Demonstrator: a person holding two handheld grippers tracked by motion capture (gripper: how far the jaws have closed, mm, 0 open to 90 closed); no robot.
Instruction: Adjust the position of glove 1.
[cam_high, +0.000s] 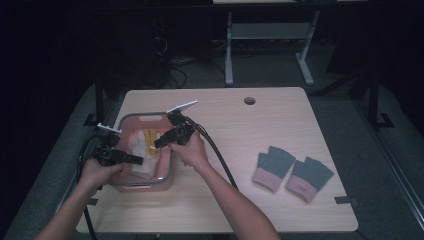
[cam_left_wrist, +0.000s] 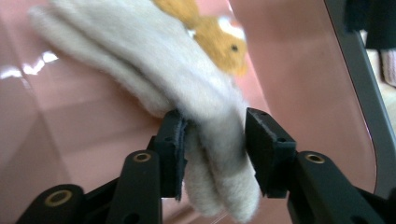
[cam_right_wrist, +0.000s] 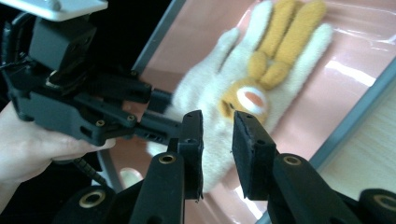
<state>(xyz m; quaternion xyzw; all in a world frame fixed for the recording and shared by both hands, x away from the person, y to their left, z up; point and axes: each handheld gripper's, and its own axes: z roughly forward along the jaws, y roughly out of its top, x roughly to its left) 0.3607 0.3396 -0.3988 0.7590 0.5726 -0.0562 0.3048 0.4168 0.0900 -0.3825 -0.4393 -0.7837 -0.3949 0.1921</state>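
1. Where the table's near left corner holds a pink basin, a cream plush mitten with an orange animal face lies inside it.
2. The left gripper reaches into the basin from the left; in its own view the mitten's cuff end sits between the jaws. One pad touches the fleece and the other stands clear, so the jaws are apart, not clamped.
3. The right gripper comes in over the basin's right rim. In its view the jaws stand apart just above the mitten, pressing on nothing.
4. Well to the right, a pair of grey and pink fingerless gloves lies flat on the wooden table.
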